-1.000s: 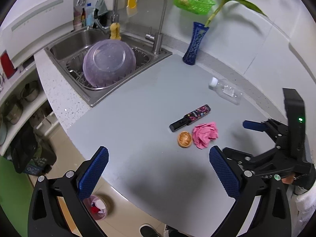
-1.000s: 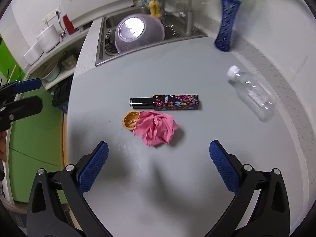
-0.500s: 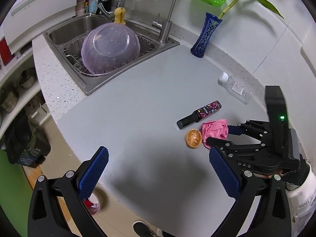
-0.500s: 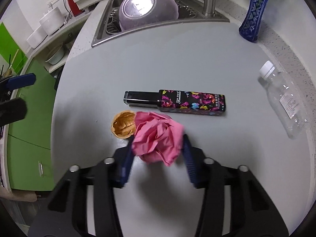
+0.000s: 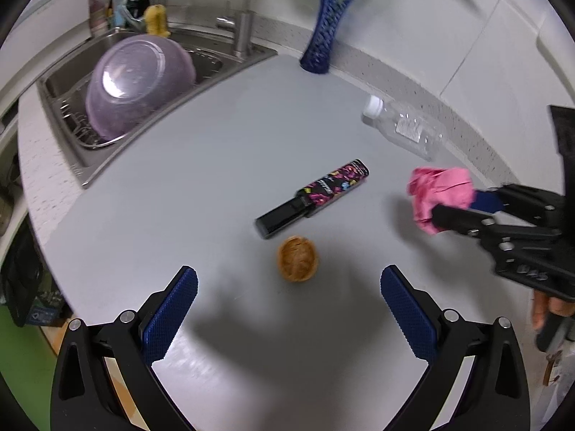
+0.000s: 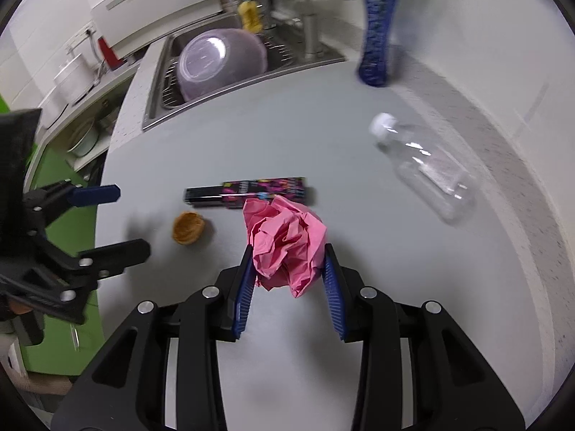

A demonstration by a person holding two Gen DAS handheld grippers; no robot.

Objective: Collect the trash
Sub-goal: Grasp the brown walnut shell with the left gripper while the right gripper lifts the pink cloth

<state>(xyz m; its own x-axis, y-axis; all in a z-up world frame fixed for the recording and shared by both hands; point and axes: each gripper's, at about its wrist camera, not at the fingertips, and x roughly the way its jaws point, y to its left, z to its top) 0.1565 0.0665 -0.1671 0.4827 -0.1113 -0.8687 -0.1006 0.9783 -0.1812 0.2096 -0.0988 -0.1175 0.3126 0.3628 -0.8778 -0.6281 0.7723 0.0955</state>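
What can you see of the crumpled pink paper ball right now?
The crumpled pink paper ball is a loose, creased wad of thin matte pink paper. It sits between the blue pads of the right gripper, whose jaws are closing on both its sides. In the left wrist view it appears lifted off the grey countertop, apart from the patterned black tube and the brown walnut-like shell.

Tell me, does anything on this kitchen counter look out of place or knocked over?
Yes. A clear plastic bottle lies on its side near the wall, and a patterned black tube and a walnut shell sit loose on the counter. A purple bowl rests upside down in the sink.
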